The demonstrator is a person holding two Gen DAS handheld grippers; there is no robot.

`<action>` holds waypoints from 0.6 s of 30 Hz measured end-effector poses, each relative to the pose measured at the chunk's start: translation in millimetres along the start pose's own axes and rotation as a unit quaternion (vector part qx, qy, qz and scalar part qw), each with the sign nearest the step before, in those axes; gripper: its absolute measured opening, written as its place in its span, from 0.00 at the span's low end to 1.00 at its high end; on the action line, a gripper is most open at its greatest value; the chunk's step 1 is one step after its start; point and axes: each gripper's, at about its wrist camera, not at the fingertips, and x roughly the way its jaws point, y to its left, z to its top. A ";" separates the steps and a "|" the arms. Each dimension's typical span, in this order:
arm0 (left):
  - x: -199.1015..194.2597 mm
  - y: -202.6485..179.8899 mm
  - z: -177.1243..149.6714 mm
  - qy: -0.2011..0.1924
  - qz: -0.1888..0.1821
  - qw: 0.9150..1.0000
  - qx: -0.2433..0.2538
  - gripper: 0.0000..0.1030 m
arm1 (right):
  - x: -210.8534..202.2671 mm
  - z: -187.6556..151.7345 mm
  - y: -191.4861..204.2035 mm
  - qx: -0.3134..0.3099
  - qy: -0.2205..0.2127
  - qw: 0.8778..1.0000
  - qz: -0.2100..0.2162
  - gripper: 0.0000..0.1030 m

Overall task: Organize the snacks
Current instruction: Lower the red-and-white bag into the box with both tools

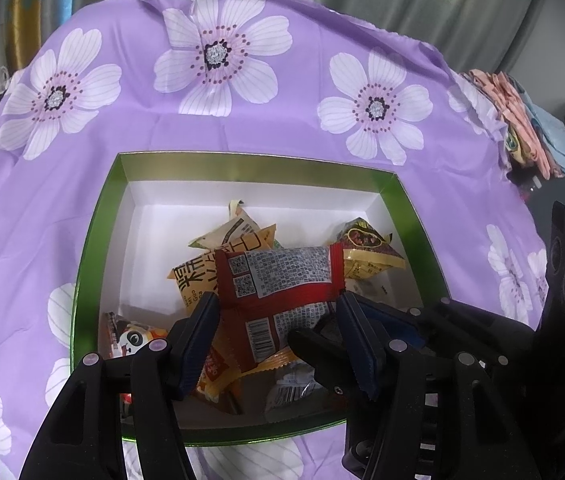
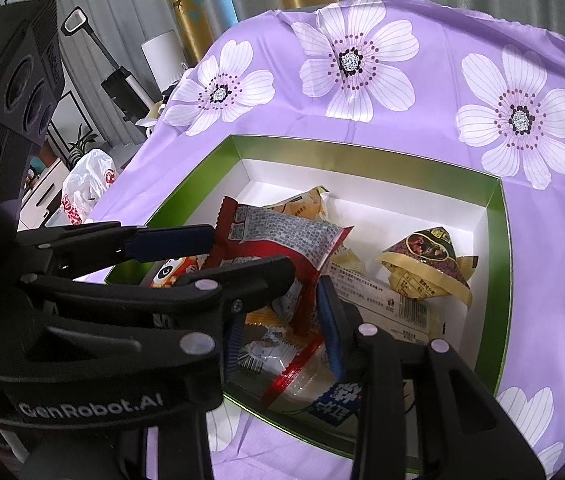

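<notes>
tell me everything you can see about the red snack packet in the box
The red snack packet is a glossy plastic pouch with crimped, serrated ends, its back facing up: a grey panel of fine print, two QR codes and a barcode. It sits tilted and crumpled above other snacks inside the green box. The left gripper has a jaw at each side of it; the right gripper has its jaws around a lower corner.

My left gripper (image 1: 278,312): matte black plastic linkage arms w/ round silver-lilac pivot pins, one small cross-head screw, ribbed dark-blue finger pads (image 1: 356,344). My right gripper (image 2: 282,320): same black arms, pale pins, blue ribbed pads (image 2: 328,320). White "GenRobot.AI" lettering lower left of the right wrist view; black multi-lens camera block upper left.
</notes>
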 end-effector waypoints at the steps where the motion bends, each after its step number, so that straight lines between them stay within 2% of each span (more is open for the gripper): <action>1: 0.3 -1.3 1.1 0.001 0.001 1.000 0.000 0.58 | 0.0 -0.2 0.3 0.000 0.001 1.000 0.000 0.36; 18: -0.1 -0.9 -0.1 0.006 0.004 1.000 -0.001 0.59 | 2.8 0.6 -0.2 0.007 0.012 1.000 0.001 0.37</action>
